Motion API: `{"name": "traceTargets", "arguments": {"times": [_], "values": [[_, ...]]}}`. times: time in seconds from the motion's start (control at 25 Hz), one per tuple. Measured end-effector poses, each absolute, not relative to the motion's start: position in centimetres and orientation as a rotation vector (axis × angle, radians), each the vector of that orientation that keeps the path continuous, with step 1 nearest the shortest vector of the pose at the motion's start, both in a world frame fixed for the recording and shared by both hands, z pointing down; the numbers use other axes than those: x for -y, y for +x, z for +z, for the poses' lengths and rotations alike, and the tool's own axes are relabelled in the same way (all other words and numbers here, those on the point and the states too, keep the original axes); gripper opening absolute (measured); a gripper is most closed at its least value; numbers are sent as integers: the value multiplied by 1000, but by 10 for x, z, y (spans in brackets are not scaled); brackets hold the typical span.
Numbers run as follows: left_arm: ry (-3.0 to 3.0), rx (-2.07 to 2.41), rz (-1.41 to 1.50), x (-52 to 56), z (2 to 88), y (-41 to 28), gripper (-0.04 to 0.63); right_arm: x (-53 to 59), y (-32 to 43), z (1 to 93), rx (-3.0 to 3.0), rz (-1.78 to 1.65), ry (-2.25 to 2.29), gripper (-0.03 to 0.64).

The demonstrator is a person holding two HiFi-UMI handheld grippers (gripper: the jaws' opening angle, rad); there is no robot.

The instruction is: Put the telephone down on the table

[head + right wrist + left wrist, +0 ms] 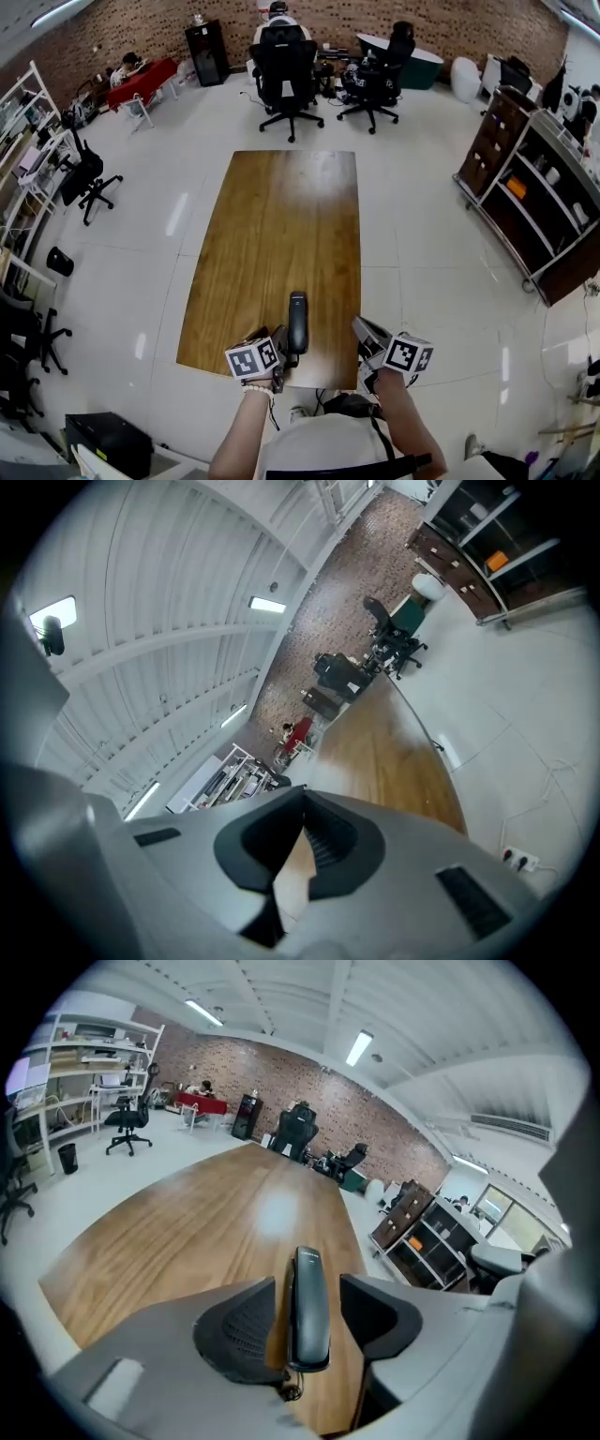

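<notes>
Telephone (309,1321) lies by bench's (178,1227) near edge, delivered I reckon; left gripper (307,1283) fingers apart astride it, right gripper's (302,793) together.

One telephone (297,323), one wooden table (277,225), two grippers (287,349) (364,330), one dark shelf unit (525,202), perhaps four office chairs (284,61)

no lettering, brand or number is legible anywhere; small print on the telephone (309,1302) is unreadable.
</notes>
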State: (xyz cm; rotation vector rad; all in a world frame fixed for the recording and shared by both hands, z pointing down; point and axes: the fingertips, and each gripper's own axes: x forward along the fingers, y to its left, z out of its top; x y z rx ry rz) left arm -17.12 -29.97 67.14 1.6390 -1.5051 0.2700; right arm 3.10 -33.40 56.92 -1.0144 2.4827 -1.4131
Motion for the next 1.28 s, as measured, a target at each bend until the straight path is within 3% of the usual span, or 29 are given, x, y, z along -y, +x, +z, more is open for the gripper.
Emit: {"name": "traceTargets", "arguments": {"times": [0.08,0.2,0.72,1.28], "values": [[1658,1512,246,289,658,-178,108,328,24,565,-2496,-1399,-1017,2],[1687,1517,177,273,644,-187,9,318,15,559,-2505,-1375,-1028,2],[1750,1448,45,217,629,-203,9,245,-1,555,-2523,-1291,-1148,3],[1881,1358,52,170,596,-150,9,188,18,541,-2535,-1245,-1146,3]]}}
